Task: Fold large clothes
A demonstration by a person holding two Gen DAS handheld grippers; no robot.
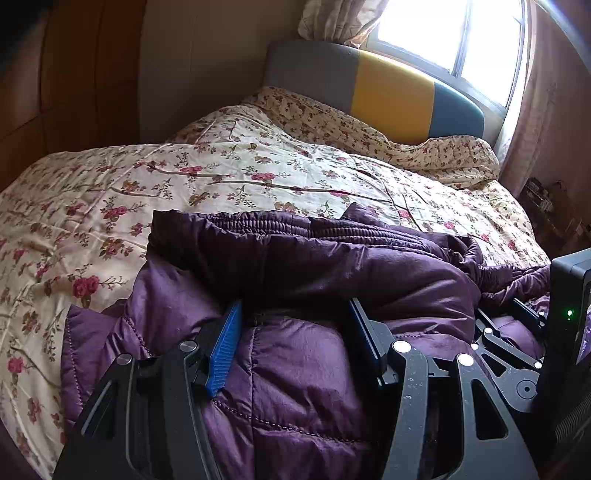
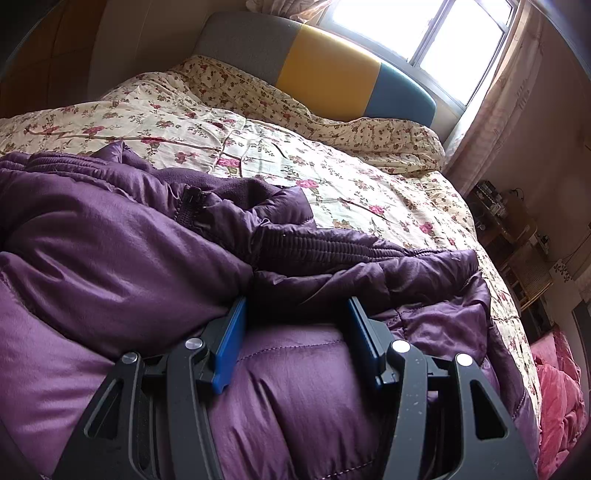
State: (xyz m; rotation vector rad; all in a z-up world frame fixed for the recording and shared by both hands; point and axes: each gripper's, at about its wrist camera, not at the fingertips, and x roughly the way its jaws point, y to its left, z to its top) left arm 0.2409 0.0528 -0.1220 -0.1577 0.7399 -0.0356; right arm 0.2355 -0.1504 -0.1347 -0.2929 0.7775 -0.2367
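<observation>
A puffy purple quilted jacket (image 1: pixel 303 258) lies bunched on the near part of the bed, its ribbed hem band (image 1: pixel 258 221) folded over on top. My left gripper (image 1: pixel 293 314) has its blue-padded fingers (image 1: pixel 225 339) pushed in under a fold, with a thick roll of jacket squeezed between them; the tips are hidden. Just to the right, my right gripper (image 1: pixel 506 317) grips the same garment. In the right wrist view the jacket (image 2: pixel 110 236) fills the left and middle, zipper (image 2: pixel 190 206) showing, and the right gripper (image 2: pixel 295 310) clamps a padded bulge, tips covered by fabric.
A cream floral quilt (image 1: pixel 221 173) covers the bed (image 2: pixel 369 192). Behind it stand a grey, yellow and blue headboard (image 1: pixel 388 92) and a bright window (image 1: pixel 443 29) with curtains. Pink bedding (image 2: pixel 557 387) lies off the right bed edge, beside cluttered furniture (image 2: pixel 517 229).
</observation>
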